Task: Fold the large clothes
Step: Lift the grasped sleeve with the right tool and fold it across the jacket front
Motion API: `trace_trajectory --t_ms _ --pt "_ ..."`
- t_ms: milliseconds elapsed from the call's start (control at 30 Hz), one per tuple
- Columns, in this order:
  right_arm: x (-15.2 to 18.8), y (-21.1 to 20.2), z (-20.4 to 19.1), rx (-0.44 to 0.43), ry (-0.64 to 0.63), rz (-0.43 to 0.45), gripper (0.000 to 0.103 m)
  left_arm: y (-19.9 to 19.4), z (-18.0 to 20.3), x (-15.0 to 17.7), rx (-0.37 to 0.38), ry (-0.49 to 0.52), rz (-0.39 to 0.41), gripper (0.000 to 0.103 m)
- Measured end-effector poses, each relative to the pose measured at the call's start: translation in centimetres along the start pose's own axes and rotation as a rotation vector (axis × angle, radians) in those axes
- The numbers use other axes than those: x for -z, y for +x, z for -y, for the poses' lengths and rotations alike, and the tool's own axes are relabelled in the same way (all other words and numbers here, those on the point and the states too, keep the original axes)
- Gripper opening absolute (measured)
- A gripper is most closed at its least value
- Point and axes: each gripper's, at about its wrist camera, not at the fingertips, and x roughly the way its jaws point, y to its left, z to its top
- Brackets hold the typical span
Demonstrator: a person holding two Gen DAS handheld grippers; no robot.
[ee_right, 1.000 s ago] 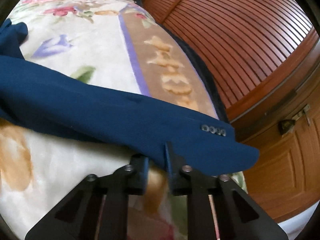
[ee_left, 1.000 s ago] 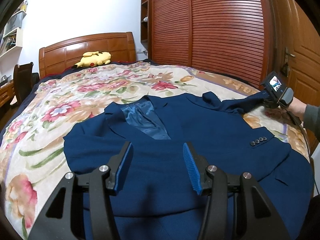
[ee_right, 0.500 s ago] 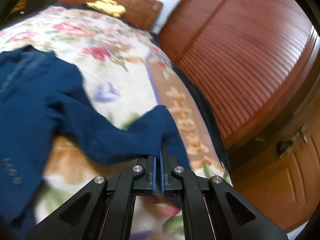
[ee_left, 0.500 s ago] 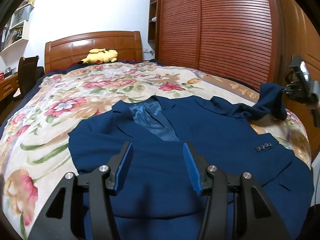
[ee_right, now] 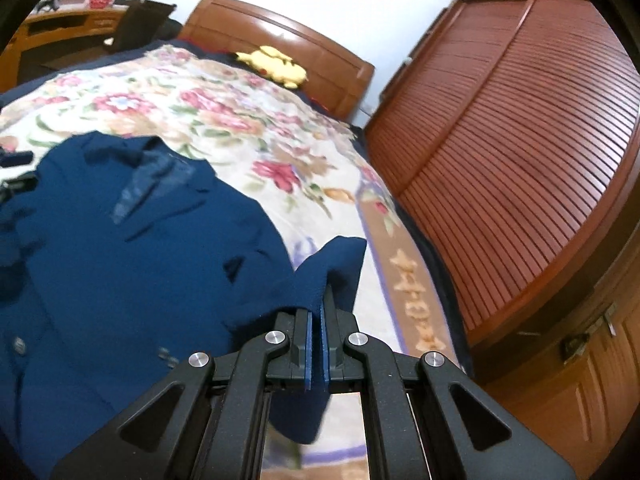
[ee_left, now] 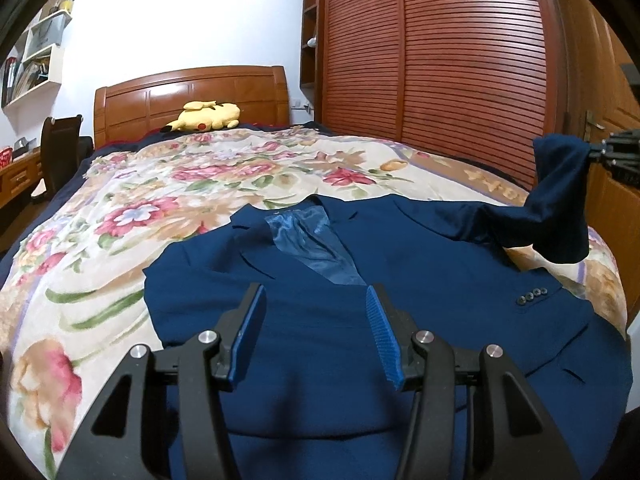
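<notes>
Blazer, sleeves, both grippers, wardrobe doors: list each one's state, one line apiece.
Blue blazer: flat on the bed, front up, lapels open.
Lifted sleeve: cuff pinched, raised off the bed.
Buttoned sleeve: lying across the blazer.
Right gripper: shut on the cuff.
Left gripper: open, empty.
Wardrobe doors: closed.

Wardrobe (ee_right: pixel 520 160) crowds bed's (ee_left: pixel 200 184) right edge (left side, headboard end clear).

Left gripper (ee_left: pixel 316 332): jaws half apart, nothing between them, tilted downward. Right gripper (ee_right: pixel 316 350): jaws clamped on sleeve (ee_right: pixel 340 264), raised.
</notes>
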Motion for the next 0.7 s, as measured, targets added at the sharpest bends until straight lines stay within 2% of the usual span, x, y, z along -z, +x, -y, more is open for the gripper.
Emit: trace_trajectory --t_ms 133,367,567,700 --pt "-1.5 -0.9 -1.9 -0.030 -0.005 0.033 0.001 0.1 -0.3 0.0 -0.001 -0.012 -0.005 0.051" --pt "-2.7 -1.8 -5.6 -0.142 -0.004 0.066 0.001 0.2 -0.4 0.1 -0.002 -0.026 -0.007 0.051" --pt "-1.3 -1.1 -9.4 -0.250 -0.020 0.062 0.001 0.2 -0.2 0.2 -0.001 -0.014 -0.009 0.051" --pt "-0.3 -0.1 -10.6 -0.311 0.016 0.050 0.001 0.4 -0.1 0.3 -0.003 -0.008 -0.018 0.051"
